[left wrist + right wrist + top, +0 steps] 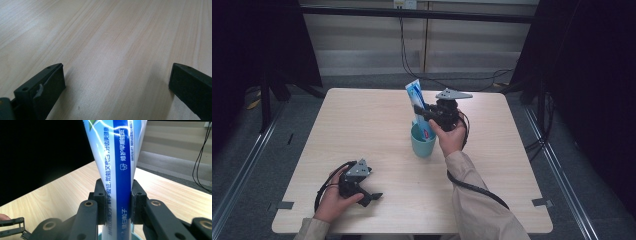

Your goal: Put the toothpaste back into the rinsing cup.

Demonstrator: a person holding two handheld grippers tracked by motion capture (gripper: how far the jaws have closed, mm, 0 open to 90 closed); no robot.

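Observation:
A blue and white toothpaste tube (pixel 417 102) stands upright with its lower end inside a teal cup (pixel 422 144) near the table's middle. My right gripper (pixel 422 114) is shut on the tube just above the cup's rim. In the right gripper view the tube (pixel 117 165) rises between the two black jaws, squeezed at its waist, and the cup's rim (pixel 100 236) peeks out below. My left gripper (pixel 371 196) rests low at the table's near left, open, nothing between its fingers (pixel 47 85).
The light wooden table (pixel 362 125) is bare apart from the cup. Black cables trail from both grippers; one loops across the table's near right (pixel 477 190). Dark frames stand at both sides behind the table.

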